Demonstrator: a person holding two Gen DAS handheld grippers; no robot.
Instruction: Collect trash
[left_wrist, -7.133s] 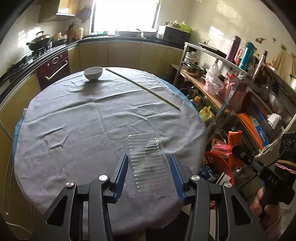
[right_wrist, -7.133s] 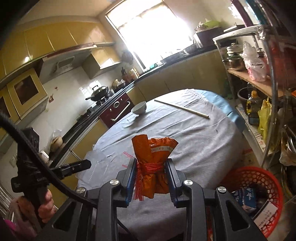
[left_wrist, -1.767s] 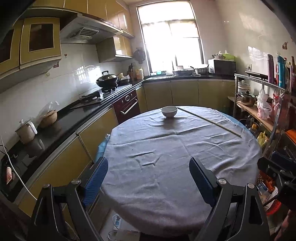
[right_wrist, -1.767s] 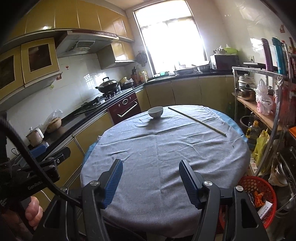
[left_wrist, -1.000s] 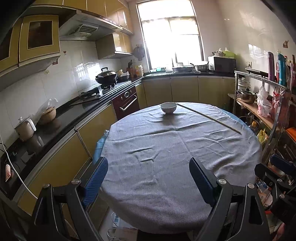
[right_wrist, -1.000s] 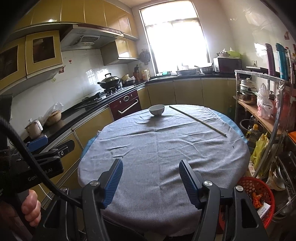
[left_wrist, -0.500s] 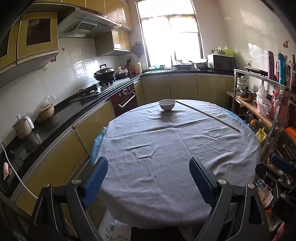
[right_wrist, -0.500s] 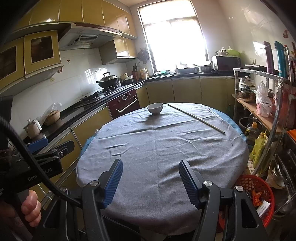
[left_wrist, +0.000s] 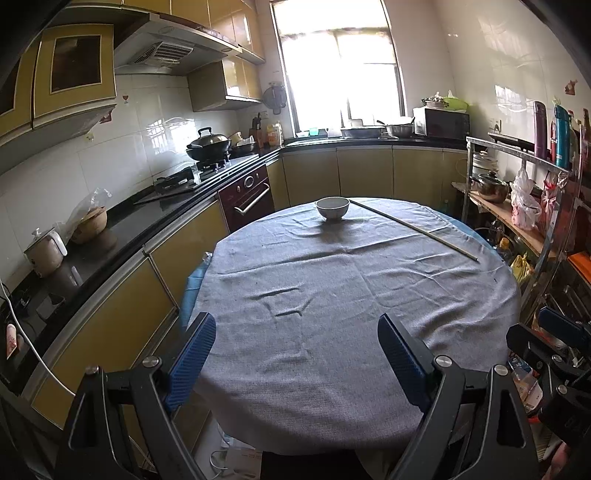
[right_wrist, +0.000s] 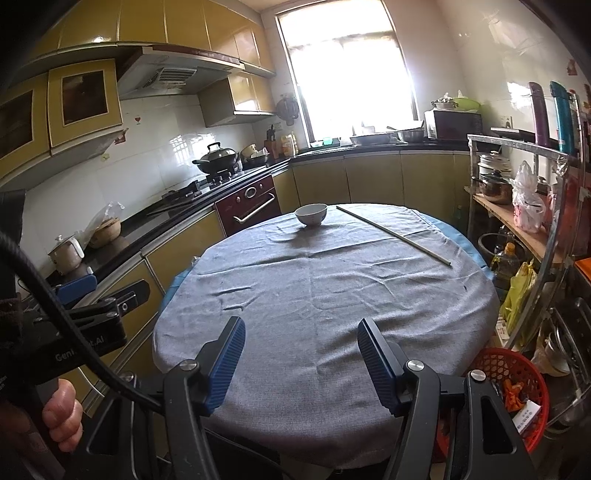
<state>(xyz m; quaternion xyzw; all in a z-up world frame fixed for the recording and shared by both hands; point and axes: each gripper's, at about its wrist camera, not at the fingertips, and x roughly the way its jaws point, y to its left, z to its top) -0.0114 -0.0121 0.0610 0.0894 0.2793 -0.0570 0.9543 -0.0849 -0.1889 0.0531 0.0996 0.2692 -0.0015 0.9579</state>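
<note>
My left gripper (left_wrist: 297, 345) is open, its blue pads wide apart with nothing between them, held back from the near edge of the round table (left_wrist: 351, 295). My right gripper (right_wrist: 301, 347) is also open and empty above the table's near edge. A red plastic basket (right_wrist: 517, 391) stands on the floor at the table's right, holding an orange wrapper (right_wrist: 511, 397) and other trash. In the right wrist view the left gripper's body and a hand (right_wrist: 61, 413) show at the left edge.
A grey cloth covers the table. A white bowl (left_wrist: 332, 208) and a long thin stick (left_wrist: 413, 229) lie at its far side. A metal shelf rack (right_wrist: 524, 206) crowds the right. Counter and cabinets (left_wrist: 110, 258) run along the left, with a stove and wok behind.
Both grippers keep still over the last second. Seven seconds ago the left held a clear plastic tray and the right an orange wrapper; both are now empty.
</note>
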